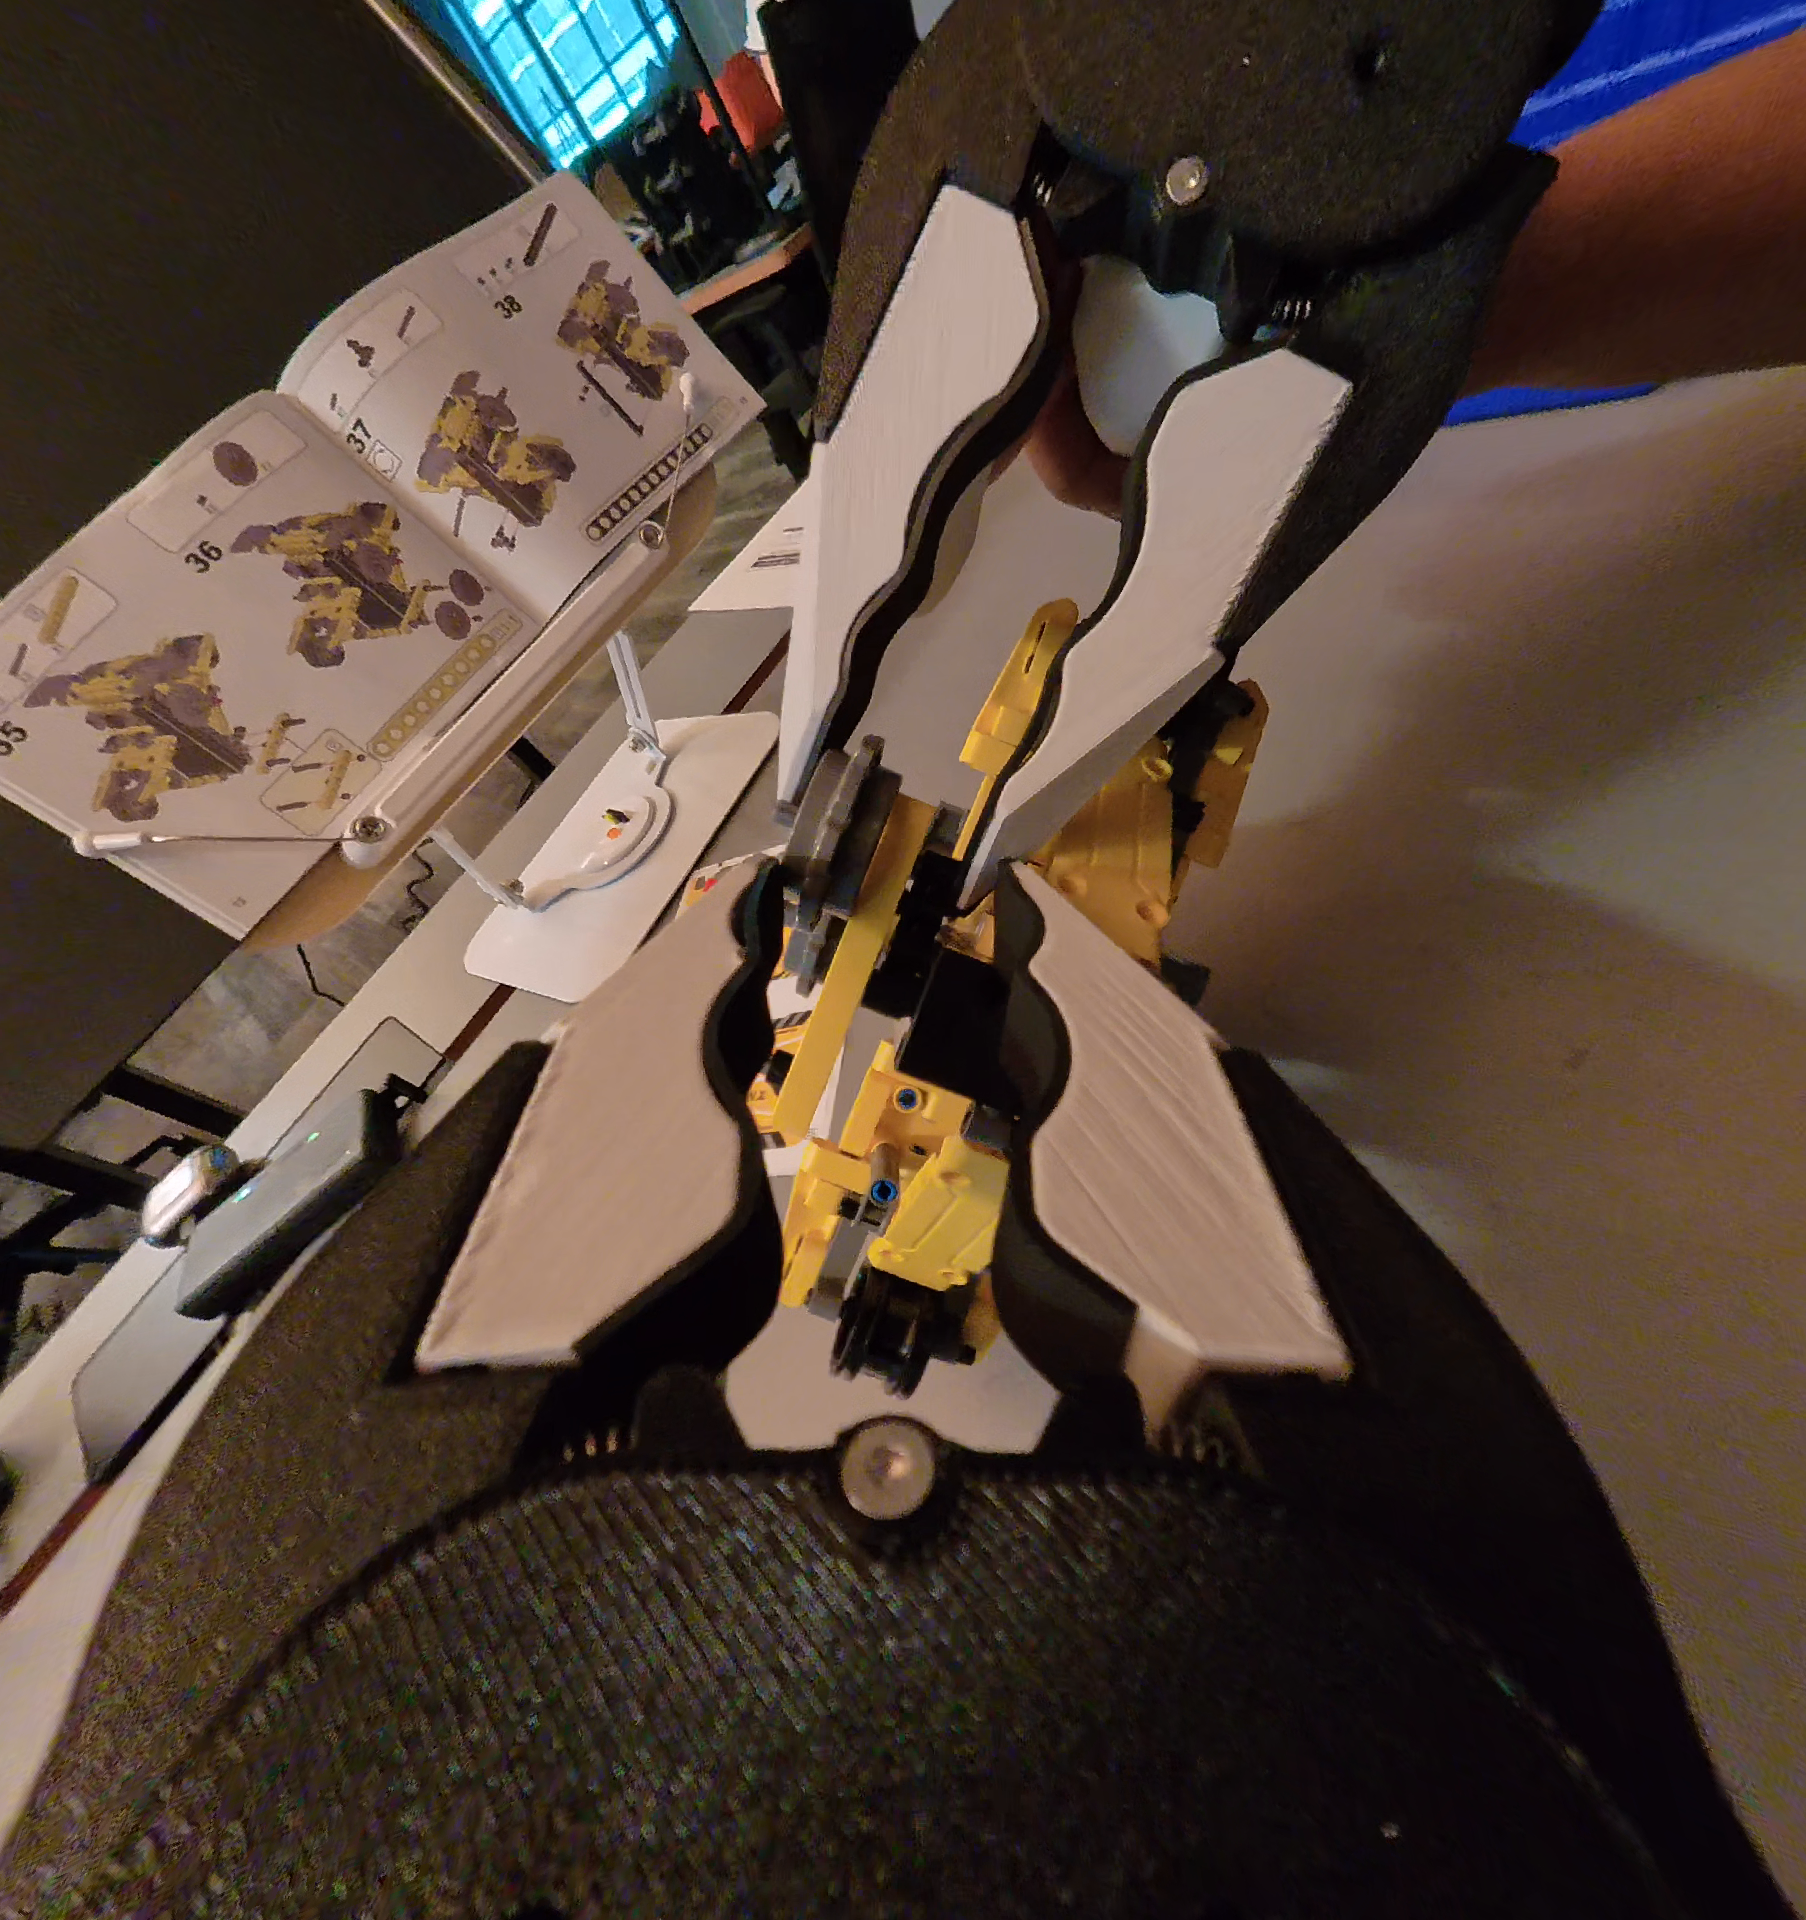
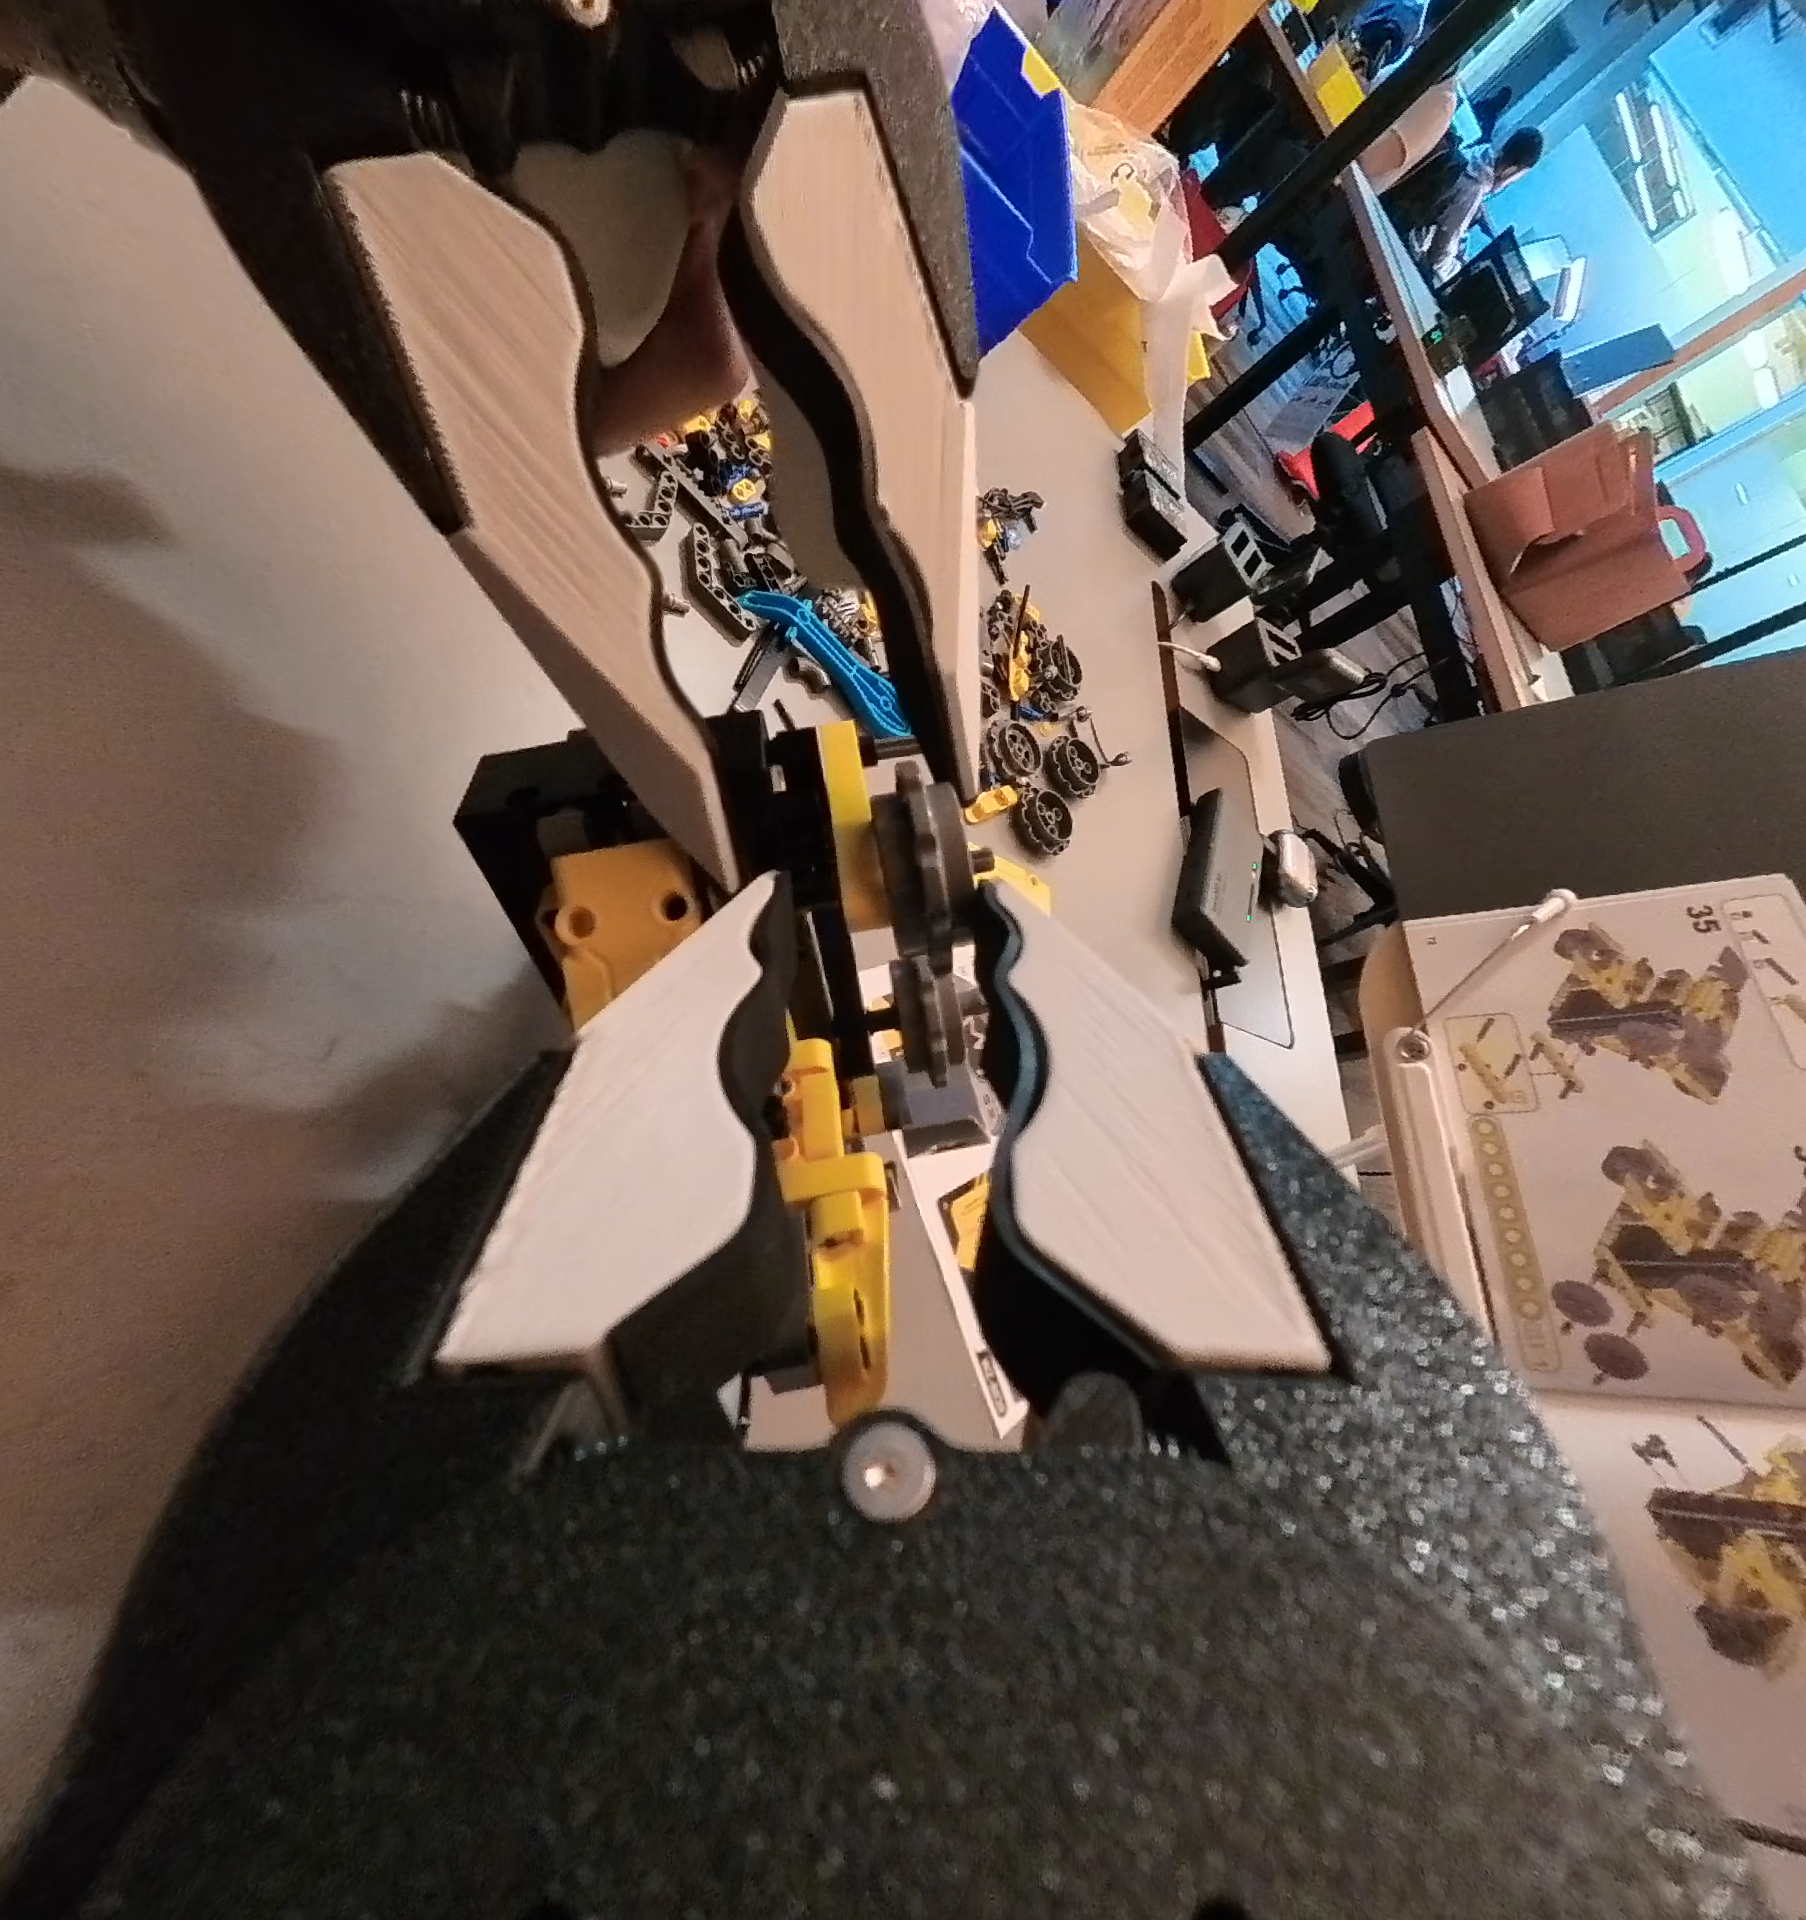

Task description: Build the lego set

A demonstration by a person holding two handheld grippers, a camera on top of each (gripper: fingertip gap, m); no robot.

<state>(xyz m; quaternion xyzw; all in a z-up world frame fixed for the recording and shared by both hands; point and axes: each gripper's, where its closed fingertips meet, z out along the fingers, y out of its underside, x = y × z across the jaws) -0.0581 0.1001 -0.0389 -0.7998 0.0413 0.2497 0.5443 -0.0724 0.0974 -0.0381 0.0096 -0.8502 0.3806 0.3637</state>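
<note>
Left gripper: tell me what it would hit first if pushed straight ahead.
The left gripper is closed on the yellow and black toy model. Straight ahead, the right gripper meets it tip to tip, gripping the same model, likely what it would hit first.

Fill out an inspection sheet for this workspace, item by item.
Surface: white table, shadowed.
Job's things: yellow-and-black brick model with grey gear, held between both grippers.
Clutter: loose brick parts, blue bin, open instruction booklet on stand.
Grippers: left gripper shut on the model; right gripper shut on the model at the gear.
Cables: white cable by black boxes.
Surroundings: desks, windows behind.
</note>
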